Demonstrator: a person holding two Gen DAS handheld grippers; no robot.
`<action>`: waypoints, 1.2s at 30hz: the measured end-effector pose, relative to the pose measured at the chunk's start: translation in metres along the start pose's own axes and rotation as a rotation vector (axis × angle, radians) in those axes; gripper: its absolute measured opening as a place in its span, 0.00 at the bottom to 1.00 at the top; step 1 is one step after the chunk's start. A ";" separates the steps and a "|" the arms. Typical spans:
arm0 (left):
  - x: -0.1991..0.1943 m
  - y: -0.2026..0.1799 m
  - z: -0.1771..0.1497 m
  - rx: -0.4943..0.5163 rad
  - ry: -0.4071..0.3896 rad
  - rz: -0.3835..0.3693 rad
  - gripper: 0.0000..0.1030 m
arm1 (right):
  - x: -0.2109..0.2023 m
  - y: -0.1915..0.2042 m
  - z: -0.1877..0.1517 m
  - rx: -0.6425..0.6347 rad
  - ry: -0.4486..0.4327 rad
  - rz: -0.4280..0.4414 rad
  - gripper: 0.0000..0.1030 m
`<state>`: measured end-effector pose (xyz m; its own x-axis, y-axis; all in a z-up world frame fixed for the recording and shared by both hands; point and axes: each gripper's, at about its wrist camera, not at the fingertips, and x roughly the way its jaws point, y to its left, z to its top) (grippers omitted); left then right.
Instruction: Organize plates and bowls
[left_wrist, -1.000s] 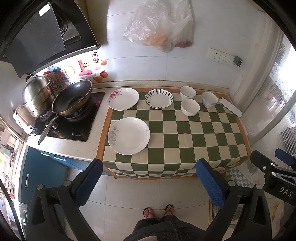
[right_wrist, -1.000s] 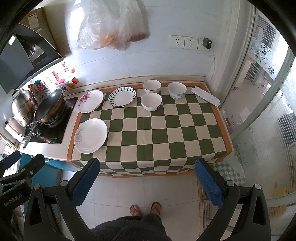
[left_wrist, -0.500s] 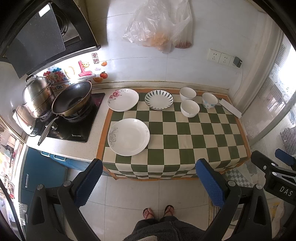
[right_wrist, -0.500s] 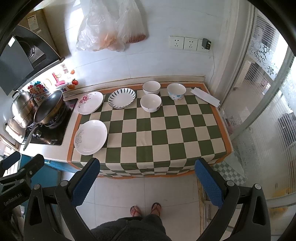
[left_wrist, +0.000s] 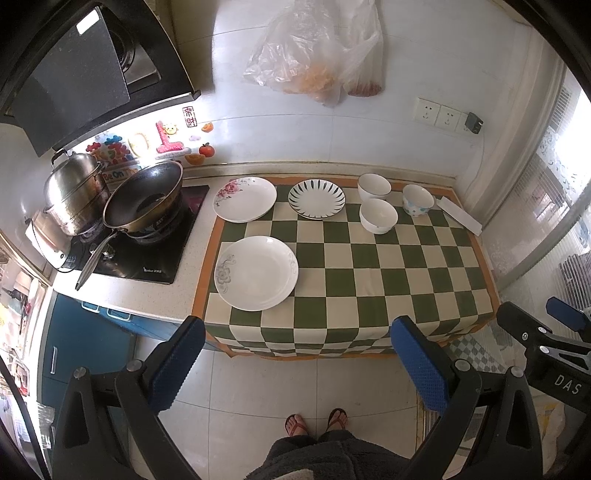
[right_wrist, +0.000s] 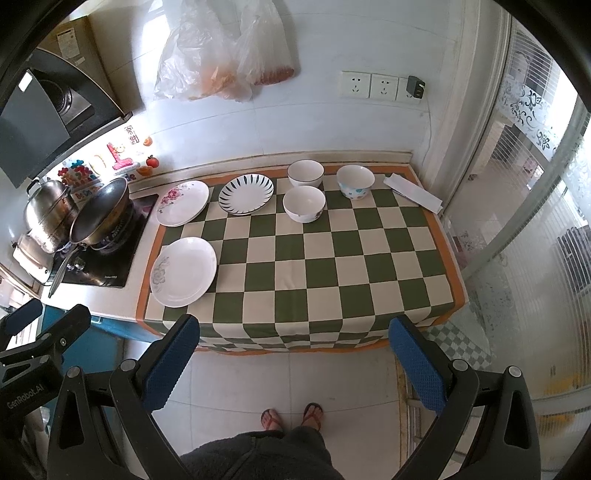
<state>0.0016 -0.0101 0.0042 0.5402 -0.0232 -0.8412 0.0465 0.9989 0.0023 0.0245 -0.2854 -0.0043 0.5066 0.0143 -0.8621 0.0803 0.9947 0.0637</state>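
Both grippers are hovering well back from the counter (left_wrist: 461, 258), fingers spread apart and empty: left gripper (left_wrist: 297, 363), right gripper (right_wrist: 293, 360). The large plate (left_wrist: 256, 272) is lying upper left of the left fingers, nearer that gripper.

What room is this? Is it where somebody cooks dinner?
Most likely a home kitchen. A wok and a steel pot sit on a cooktop under a range hood, and plates and bowls stand on a checkered cloth beside it.

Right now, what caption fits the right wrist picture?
Three plates and three bowls wait on a checked cloth.
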 end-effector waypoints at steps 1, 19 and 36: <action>0.000 0.000 0.000 -0.001 0.000 0.000 1.00 | 0.000 0.000 0.000 -0.001 -0.001 -0.001 1.00; 0.003 0.000 0.002 -0.016 0.002 0.006 1.00 | 0.004 0.001 0.002 -0.007 -0.003 0.023 1.00; 0.123 0.056 0.001 -0.151 0.011 0.194 1.00 | 0.156 0.026 0.021 -0.116 0.041 0.190 1.00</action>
<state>0.0715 0.0426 -0.0981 0.5178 0.1695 -0.8385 -0.1839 0.9793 0.0845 0.1237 -0.2593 -0.1270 0.4677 0.2043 -0.8600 -0.1139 0.9787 0.1706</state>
